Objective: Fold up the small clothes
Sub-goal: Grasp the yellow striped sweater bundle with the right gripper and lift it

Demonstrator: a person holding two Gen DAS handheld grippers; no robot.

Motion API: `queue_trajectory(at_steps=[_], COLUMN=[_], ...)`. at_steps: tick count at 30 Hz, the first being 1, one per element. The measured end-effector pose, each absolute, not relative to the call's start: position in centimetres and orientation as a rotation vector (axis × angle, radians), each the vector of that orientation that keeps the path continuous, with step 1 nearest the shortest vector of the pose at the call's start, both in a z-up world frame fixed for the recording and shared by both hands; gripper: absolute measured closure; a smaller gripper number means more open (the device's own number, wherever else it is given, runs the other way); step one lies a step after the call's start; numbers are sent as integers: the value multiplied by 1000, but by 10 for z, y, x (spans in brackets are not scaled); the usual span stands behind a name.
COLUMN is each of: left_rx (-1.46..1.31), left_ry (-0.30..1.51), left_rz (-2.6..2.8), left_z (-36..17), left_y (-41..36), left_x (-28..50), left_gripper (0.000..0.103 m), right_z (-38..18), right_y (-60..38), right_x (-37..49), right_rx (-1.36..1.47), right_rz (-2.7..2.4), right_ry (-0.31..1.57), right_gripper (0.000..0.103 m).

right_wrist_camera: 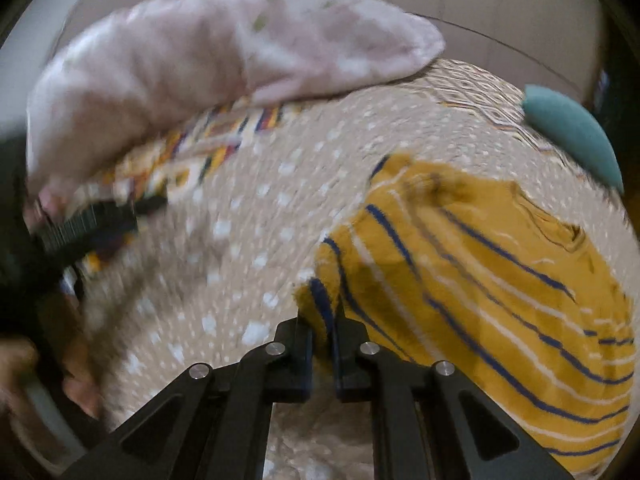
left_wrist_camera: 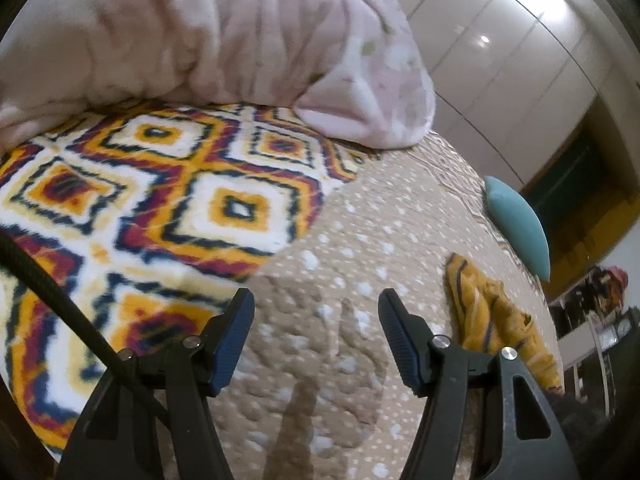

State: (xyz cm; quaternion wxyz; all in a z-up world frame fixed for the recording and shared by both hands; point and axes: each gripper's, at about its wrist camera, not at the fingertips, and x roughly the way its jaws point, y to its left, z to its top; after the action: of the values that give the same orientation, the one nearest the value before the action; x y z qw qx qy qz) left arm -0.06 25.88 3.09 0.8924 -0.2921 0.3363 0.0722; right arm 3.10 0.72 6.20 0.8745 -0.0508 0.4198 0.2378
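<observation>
1. On the bed, which was covered by a beige dotted quilt, one small mustard shirt with blue and white stripes lay crumpled, toward the right side and near a teal cushion.
2. The right tongs were clenched on a corner of the shirt's hem; the fabric edge stood up between the two jaws, and the picture was blurred by motion.
3. The left tongs were released, with the jaws apart and nothing between them, above bare quilt and well apart from the shirt.
4. In the right wrist view, the left tongs appeared at the left edge with a hand of the person below them.
5. I judged the shirt to be light, soft and limp. It would probably hang and wrinkle when lifted by one corner, so it cannot keep a shape alone.
6. A good hold seemed to be two corners of the hem or the two shoulders, one for each tongs, so the cloth spreads flat before folding.
7. Count: one shirt, one teal cushion, one pink blanket heaped at the far side, one patterned cover with diamonds under it, and two tongs.
8. I saw no other small clothes in these views.
</observation>
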Motion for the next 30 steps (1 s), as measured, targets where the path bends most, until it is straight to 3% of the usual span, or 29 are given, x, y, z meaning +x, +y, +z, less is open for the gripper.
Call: queue_trajectory(at_steps=[7,13,18,24,30], left_rx=[-508,-444,-410,-360,-312], left_ry=[703,712,736,770,804], left_rz=[69,18,-4,-35,-37], left_z=[39,42,37,30,16], left_y=[218,189,166,133,118], left_x=[8,13,17,27,31], left_gripper=[39,39,37,35,32], right_z=[109,64,27,25,23], right_y=[-164,-293,-318,-301,-332], right_x=[33,-6,-20,-13,-14], right_rx=[283,457,543,460,579], right_rz=[278,-26,-48,-6,78], right_ry=[774,814,857,850,809], right_gripper=[95,95,95,95,96])
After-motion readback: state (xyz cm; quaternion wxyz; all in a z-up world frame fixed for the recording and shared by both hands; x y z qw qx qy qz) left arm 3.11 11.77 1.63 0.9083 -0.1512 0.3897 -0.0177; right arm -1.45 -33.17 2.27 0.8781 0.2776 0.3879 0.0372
